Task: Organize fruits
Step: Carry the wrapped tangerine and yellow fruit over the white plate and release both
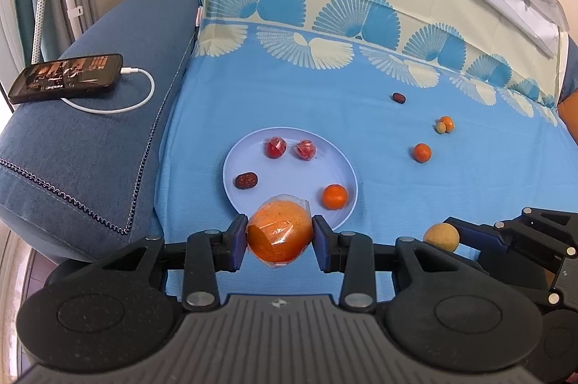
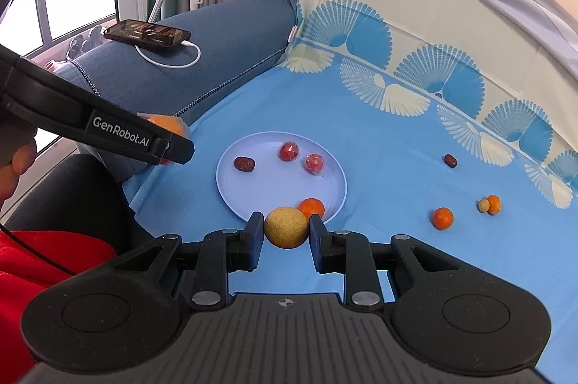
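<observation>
My left gripper (image 1: 280, 239) is shut on a large orange wrapped in clear film (image 1: 280, 234), held just before the near rim of the pale blue plate (image 1: 289, 138). The plate holds two wrapped red fruits (image 1: 276, 147), a dark date (image 1: 246, 181) and a small tangerine (image 1: 334, 196). My right gripper (image 2: 285, 228) is shut on a round yellow fruit (image 2: 286, 227) at the plate's (image 2: 253, 189) near edge. In the right wrist view the left gripper (image 2: 169, 149) hangs at the left, the wrapped orange (image 2: 168, 124) mostly hidden behind it.
On the blue sheet to the right lie a tangerine (image 2: 443, 218), two small fruits touching each other (image 2: 489, 204) and a dark date (image 2: 450, 160). A phone on a white cable (image 1: 67, 77) rests on the sofa armrest at left. A person's hand (image 2: 14, 163) and red sleeve show at left.
</observation>
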